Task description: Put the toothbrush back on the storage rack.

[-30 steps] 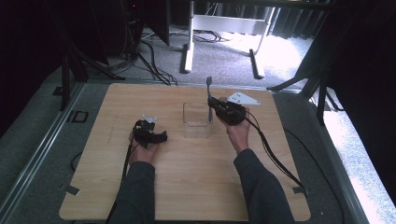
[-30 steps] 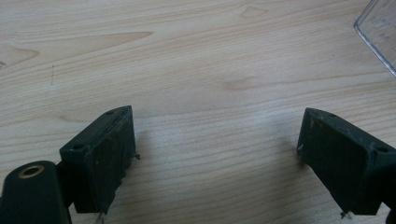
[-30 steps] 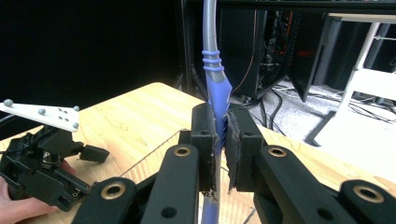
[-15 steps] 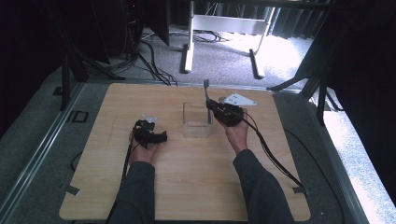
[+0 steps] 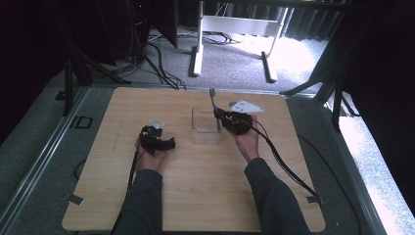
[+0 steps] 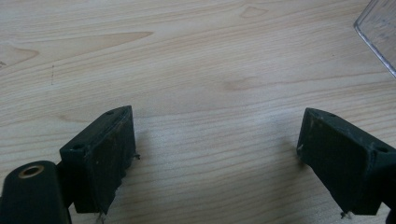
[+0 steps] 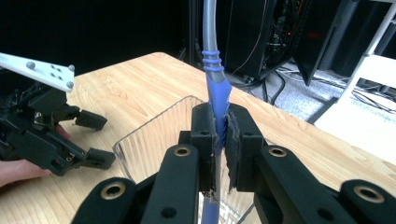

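The right gripper (image 5: 219, 117) is clamping a utensil with a blue-and-grey handle (image 7: 215, 79), its jaws pressing on the blue grip from both sides so that the handle is standing nearly upright at the right edge of a clear ribbed container (image 5: 204, 128); this posture suggests the utensil is being stood in, or lifted from, the container, though its working end is hidden below the jaws. The container is sitting near the middle of the wooden table (image 5: 186, 196), between the two hands. The left gripper (image 5: 166, 143) is resting low over bare wood to the left of the container, apparently waiting, with its jaws standing wide apart and nothing between them. The high view is giving the overall layout: both forearms entering from the near edge, the cables trailing back, the grey three-cornered plate (image 5: 247, 106) atop the right gripper. The right gripper view is adding the ridged detail of the handle and the pinch itself, with the left gripper (image 7: 95, 140) seen farther off. The left gripper view is confirming the empty gap between the pads (image 6: 112, 158) and is catching one corner of the container (image 6: 380, 32) at the upper right.
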Tool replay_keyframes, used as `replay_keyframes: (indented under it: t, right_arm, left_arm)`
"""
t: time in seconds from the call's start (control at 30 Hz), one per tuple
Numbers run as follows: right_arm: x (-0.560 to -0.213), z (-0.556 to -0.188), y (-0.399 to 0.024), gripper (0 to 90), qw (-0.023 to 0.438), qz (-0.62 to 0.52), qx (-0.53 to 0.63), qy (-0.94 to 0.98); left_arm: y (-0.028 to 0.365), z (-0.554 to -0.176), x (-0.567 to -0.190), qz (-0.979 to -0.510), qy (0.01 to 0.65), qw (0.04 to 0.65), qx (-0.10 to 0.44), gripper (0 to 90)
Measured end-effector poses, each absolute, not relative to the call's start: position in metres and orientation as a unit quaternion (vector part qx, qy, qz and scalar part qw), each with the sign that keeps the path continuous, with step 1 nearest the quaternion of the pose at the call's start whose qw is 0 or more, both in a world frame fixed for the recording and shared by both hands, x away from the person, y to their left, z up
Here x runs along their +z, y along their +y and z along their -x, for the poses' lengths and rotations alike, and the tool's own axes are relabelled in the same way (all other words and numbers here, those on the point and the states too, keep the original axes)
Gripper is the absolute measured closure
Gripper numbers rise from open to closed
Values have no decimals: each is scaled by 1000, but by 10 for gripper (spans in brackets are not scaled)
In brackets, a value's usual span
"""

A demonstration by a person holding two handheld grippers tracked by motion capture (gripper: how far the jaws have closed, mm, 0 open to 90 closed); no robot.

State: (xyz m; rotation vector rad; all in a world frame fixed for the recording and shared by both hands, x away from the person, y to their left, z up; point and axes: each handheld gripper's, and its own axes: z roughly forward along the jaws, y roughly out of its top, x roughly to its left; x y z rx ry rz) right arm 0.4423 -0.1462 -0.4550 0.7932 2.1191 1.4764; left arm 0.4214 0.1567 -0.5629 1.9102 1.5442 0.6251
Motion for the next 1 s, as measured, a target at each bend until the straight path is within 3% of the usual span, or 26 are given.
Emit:
replay_keyframes:
  t: [0.87,1.0]
  right_arm:
    - [-472,-443,-137,817,214,-276,484,803]
    - [-475,-443,-136,766,216,-276,476,806]
  left_arm:
    - [157,-421,-563,-719,581,299,236,119]
    - [157,-421,-563,-719,582,299,236,118]
